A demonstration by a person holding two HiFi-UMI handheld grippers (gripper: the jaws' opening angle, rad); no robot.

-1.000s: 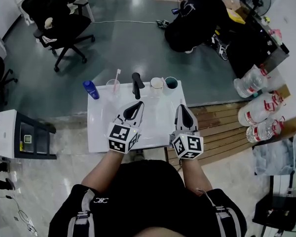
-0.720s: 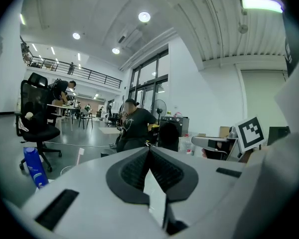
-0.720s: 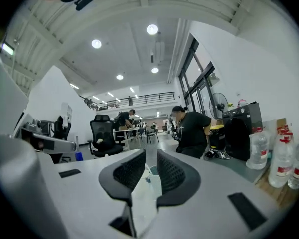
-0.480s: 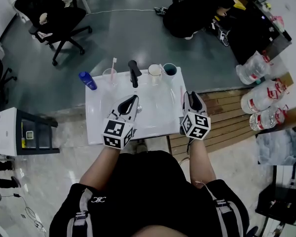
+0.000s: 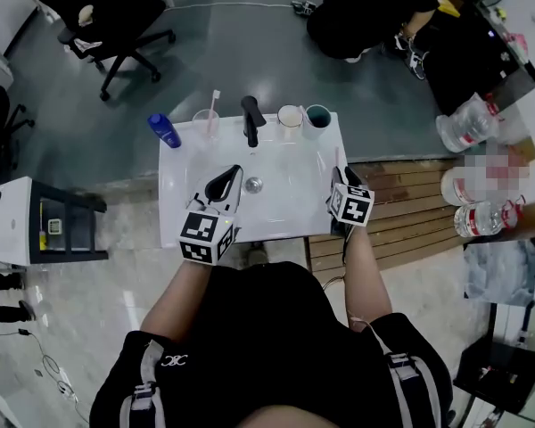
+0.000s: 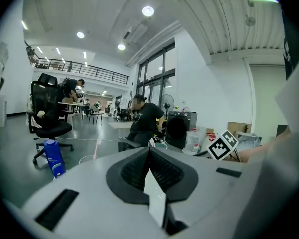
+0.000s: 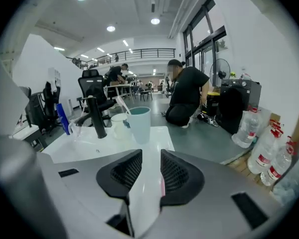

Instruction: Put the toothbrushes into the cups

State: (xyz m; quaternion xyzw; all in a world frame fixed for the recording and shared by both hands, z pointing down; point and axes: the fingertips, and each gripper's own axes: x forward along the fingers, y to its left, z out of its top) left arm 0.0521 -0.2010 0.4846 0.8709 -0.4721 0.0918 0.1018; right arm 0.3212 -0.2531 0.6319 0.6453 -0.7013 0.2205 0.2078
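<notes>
A clear cup with a pink toothbrush in it stands at the back of the white sink, left of the black faucet. To the faucet's right are a white cup and a teal cup; a brush handle leans up between them. Another pink toothbrush lies on the sink's right rim. My right gripper is over it. Its jaws have just been opening, and a pink sliver shows beside the right pad. My left gripper hangs shut and empty over the basin.
A blue bottle stands at the sink's back left corner. Large water bottles and wooden boards lie to the right. A low cart is on the left. An office chair and a crouching person are beyond the sink.
My right gripper has dropped and tipped down from in front of me to the sink's right rim. The left gripper has edged slightly lower over the basin.
</notes>
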